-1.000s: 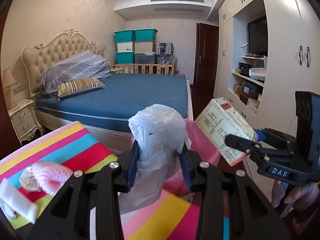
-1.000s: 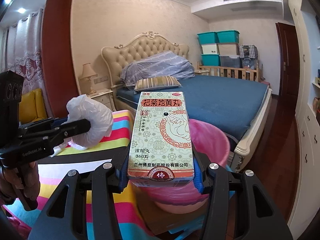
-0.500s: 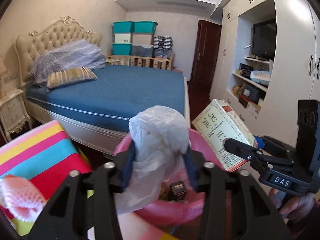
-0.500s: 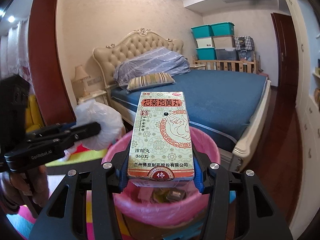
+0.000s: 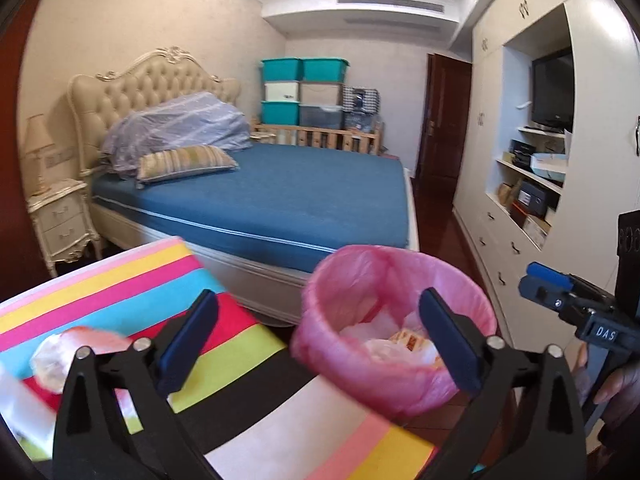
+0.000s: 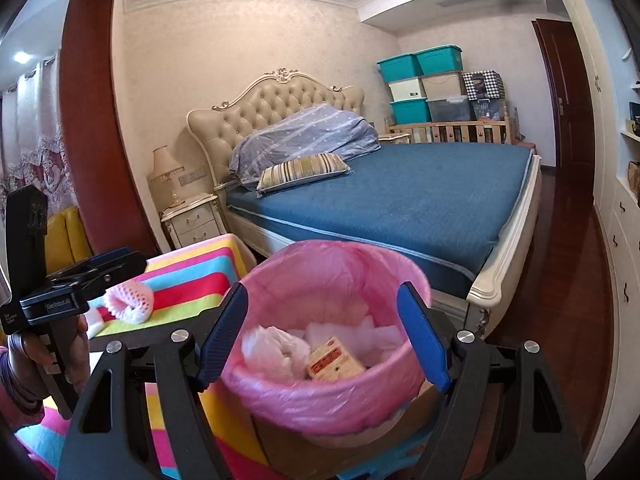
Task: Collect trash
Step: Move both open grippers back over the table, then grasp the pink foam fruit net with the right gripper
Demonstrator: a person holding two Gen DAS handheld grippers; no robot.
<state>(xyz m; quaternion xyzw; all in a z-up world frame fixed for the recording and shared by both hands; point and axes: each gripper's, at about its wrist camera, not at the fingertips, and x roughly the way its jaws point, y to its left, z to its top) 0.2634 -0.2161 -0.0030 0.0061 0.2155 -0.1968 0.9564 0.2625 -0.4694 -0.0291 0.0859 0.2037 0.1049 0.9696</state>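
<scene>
Right wrist view is showing both grippers hanging wide and empty over the pink-lined bin point(image 6: 320, 396), jaws having just been opening to drop the white bag point(image 6: 276, 350) and box point(image 6: 334, 364) now lying inside, while foam netting point(image 6: 130, 302) is waiting on the striped table point(image 6: 192, 276).

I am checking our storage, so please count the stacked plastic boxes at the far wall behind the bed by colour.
Teal plastic storage boxes: 3
Cream plastic storage box: 1
Clear or greyish plastic storage boxes: 2
Total: 6
</scene>
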